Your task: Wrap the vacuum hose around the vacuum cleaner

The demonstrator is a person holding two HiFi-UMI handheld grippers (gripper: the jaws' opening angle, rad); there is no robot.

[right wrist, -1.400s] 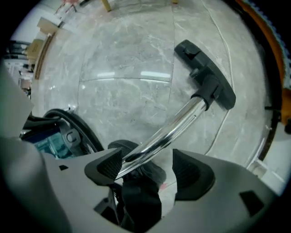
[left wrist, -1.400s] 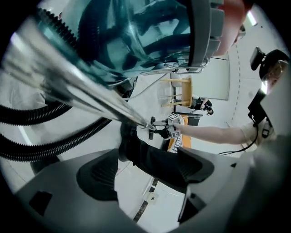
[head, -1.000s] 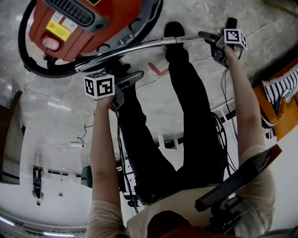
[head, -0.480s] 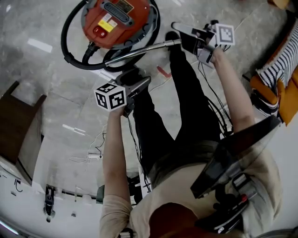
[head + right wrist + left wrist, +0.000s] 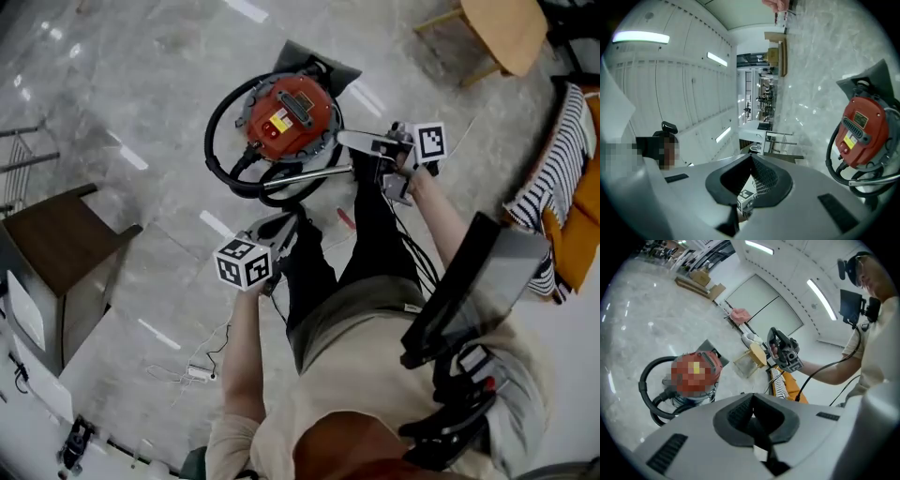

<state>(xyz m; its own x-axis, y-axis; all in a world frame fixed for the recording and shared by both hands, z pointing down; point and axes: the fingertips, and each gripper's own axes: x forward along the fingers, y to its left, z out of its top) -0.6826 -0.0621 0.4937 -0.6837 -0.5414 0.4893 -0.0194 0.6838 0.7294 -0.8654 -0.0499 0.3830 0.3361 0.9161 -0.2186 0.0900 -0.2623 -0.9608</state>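
The red vacuum cleaner [image 5: 286, 117] stands on the marble floor with its black hose [image 5: 223, 161] coiled round its body and the metal wand [image 5: 314, 175] lying against its near side. My left gripper [image 5: 283, 227] hangs high above the floor, short of the wand; its jaws have just been closing and are shut with nothing between them. My right gripper [image 5: 349, 140] is raised to the right of the vacuum, also just closed and empty. The vacuum cleaner [image 5: 862, 131], its hose [image 5: 832, 157] and the left gripper [image 5: 752, 399] show in the gripper views.
A dark wooden stool [image 5: 56, 234] stands at the left. A round wooden table [image 5: 502, 33] is at the top right, and an orange seat with a striped cloth [image 5: 567, 173] at the right edge. Cables [image 5: 202, 370] lie on the floor near my feet.
Both grippers have risen well away from the wand and the vacuum, and both jaws have closed empty. The vacuum now looks smaller and farther off, with the hose and wand resting around it.
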